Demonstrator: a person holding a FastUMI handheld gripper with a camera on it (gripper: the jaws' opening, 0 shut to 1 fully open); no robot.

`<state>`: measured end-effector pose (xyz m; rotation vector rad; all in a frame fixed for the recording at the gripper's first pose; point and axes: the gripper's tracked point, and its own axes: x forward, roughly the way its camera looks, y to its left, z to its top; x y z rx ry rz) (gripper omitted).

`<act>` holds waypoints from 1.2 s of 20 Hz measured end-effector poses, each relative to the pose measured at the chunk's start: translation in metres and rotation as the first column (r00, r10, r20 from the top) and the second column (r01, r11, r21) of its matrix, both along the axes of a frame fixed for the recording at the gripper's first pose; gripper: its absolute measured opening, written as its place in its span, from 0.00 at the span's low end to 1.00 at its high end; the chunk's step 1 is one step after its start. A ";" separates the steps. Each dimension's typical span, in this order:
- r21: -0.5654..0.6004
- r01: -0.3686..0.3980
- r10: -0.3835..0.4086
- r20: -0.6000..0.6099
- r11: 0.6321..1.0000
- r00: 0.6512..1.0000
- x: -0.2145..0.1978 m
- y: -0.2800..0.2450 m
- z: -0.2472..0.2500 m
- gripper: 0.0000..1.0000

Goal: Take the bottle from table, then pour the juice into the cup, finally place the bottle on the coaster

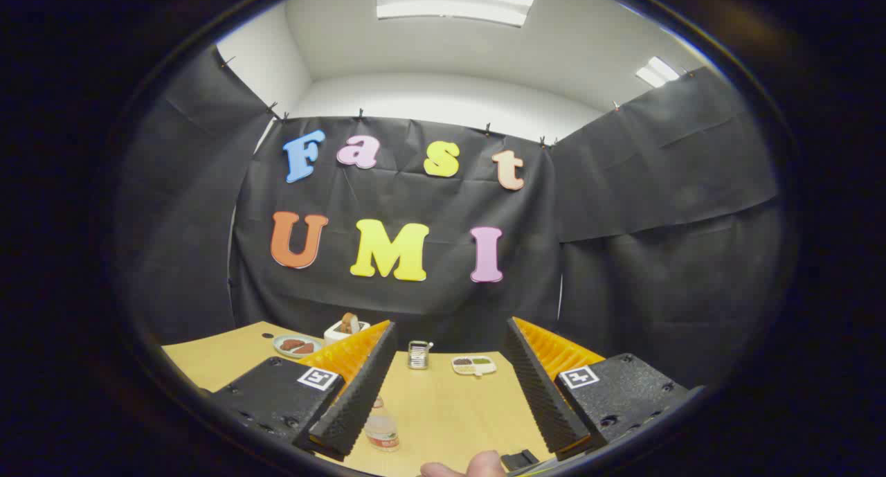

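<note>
Jaws (443, 401): spread wide, gripping nothing | bottle (381, 427): upright on worktop (450, 408), just beside the left finger's inner face | metal cup (418, 354): beyond the fingers, near small dish (474, 365)

Gripper view: fisheye camera riding the gripper (443, 394), looking forward between its spread fingers, low over the wooden table (443, 408) in the lower frame, toward the booth's back wall.

My gripper (443, 387), its fingers spread wide apart, carries square black-and-white markers; the bottle (381, 427) label is too small to read.
</note>
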<state>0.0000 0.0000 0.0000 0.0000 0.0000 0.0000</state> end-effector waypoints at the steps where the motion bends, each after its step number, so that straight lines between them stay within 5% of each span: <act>1: 0.006 -0.001 0.001 -0.007 1.000 1.000 0.001 -0.001 -0.002 1.00; 24: -0.024 0.006 -0.007 -0.023 1.000 1.000 0.007 0.001 -0.015 1.00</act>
